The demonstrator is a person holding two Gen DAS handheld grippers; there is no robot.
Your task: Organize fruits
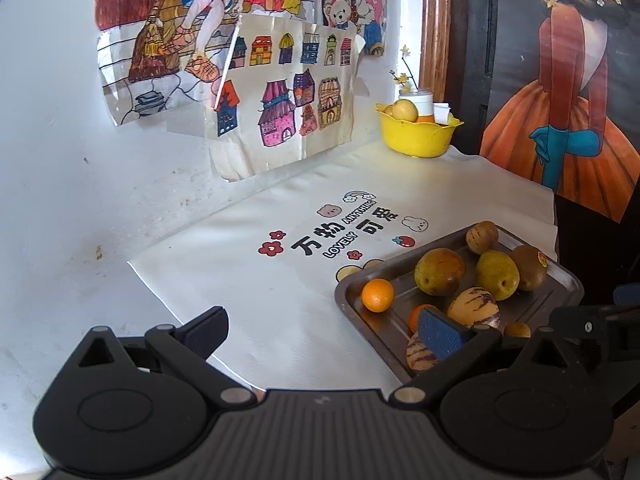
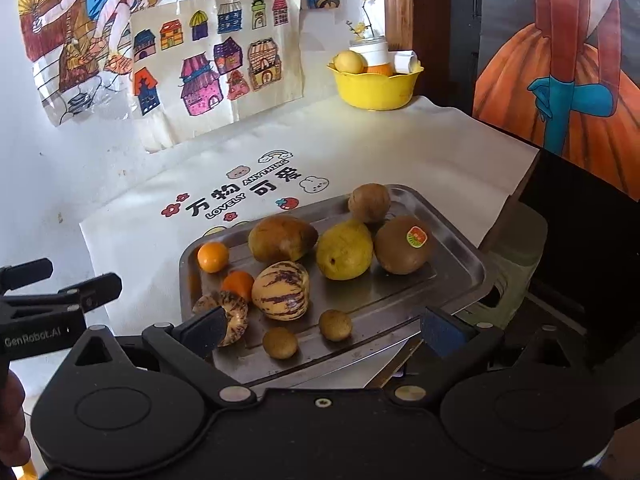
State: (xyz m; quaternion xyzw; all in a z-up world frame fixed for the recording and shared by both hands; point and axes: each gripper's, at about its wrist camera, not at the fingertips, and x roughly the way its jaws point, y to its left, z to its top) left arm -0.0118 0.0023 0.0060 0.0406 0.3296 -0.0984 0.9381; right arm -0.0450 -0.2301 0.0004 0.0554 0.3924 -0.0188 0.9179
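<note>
A steel tray holds several fruits: a small orange, striped pepino melons, a yellow pear, a brown kiwi with a sticker and two small brown fruits. A yellow bowl with fruit stands at the back. My left gripper is open and empty, over the cloth at the tray's left edge. My right gripper is open and empty, just above the tray's near edge.
A white cloth with printed characters covers the table. Children's drawings hang on the white wall behind. A dark painted panel stands at the right. The table edge runs just right of the tray.
</note>
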